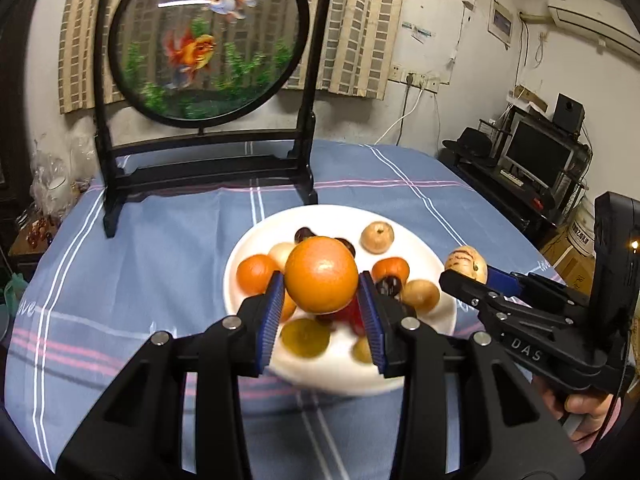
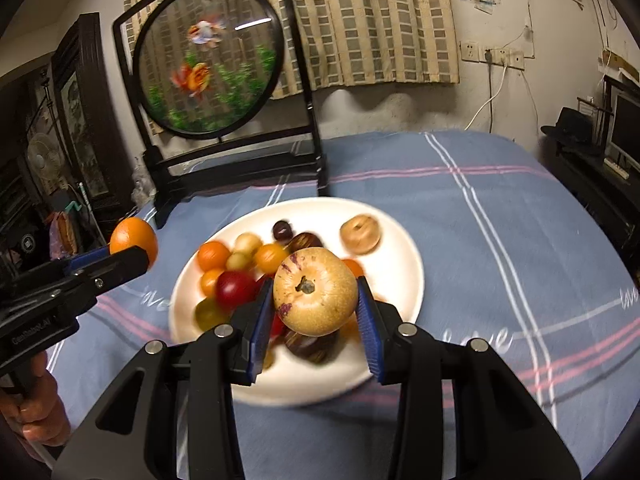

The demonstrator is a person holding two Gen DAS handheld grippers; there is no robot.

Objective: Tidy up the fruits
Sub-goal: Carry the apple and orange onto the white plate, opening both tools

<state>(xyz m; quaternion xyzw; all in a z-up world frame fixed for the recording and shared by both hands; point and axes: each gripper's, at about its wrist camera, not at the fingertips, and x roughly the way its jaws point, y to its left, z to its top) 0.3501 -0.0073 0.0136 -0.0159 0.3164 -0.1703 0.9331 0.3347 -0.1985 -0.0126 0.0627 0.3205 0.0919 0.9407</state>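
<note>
Left gripper [image 1: 322,304]: clamped on the orange [image 1: 321,275], blue pads pressed to both of its sides, holding it in the air above the white plate [image 1: 434,258].
Right gripper [image 2: 316,304]: closed around the tan pear [image 2: 315,291], stem end facing the camera, purple streaks on its skin, held over the near part of the plate.
Right gripper from the left view [image 1: 468,276]: it enters from the right, with the pear above the plate's right rim.
Left gripper from the right view [image 2: 134,254]: it enters from the left, carrying the orange off the plate's left edge.
Plate: on the blue checked tablecloth [image 1: 140,240], loaded with small orange, red, yellow, dark and tan fruits.
Goldfish screen [image 1: 208,40]: round panel in a black stand, upright behind the plate.
Hands: one [image 2: 40,404] grips each gripper's handle.
</note>
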